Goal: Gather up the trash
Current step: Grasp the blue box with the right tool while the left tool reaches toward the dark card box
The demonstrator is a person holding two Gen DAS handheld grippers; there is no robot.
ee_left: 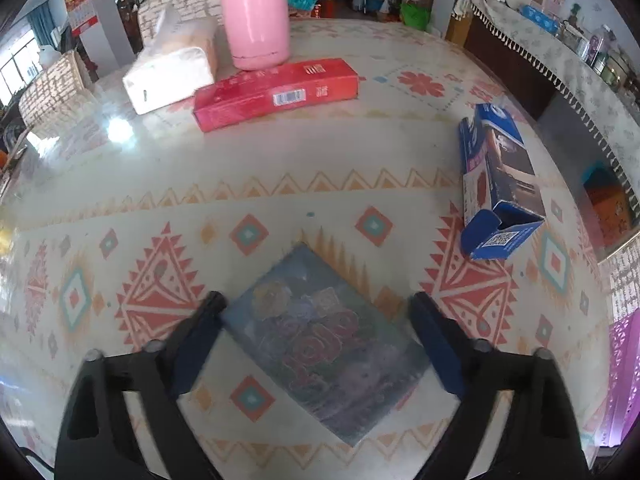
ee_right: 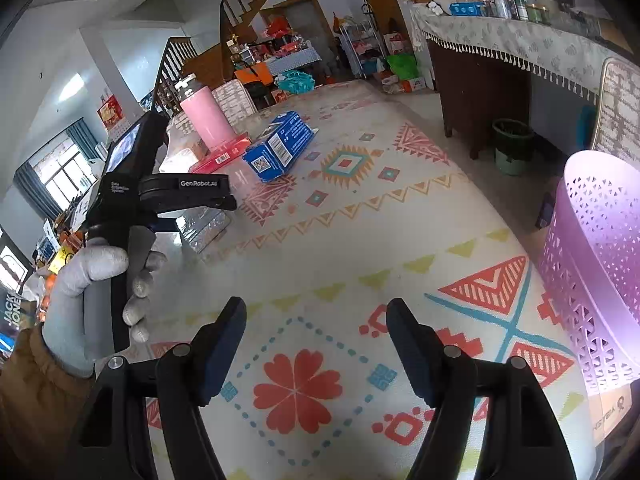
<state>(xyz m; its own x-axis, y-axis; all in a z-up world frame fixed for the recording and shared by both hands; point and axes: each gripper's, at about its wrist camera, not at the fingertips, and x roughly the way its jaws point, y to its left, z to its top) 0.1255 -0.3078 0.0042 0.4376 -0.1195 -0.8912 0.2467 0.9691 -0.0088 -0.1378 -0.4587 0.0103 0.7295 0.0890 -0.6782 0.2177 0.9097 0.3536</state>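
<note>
Left claw (ee_left: 316,312) is hovering wide over a flat blue packet (ee_left: 320,344), lower centre, pads not touching. Only the right view is showing the purple basket (ee_right: 592,264), far right; right claw (ee_right: 316,320) is gaping, empty.

the left wrist camera sits on the left hand-held gripper (ee_left: 316,312) and looks steeply down at the table (ee_left: 280,168) from close up. the right wrist camera looks more slantwise along the table toward its far edge. both views share the pink bottle (ee_left: 256,16), red box (ee_left: 276,94) and blue box (ee_left: 496,184).
</note>
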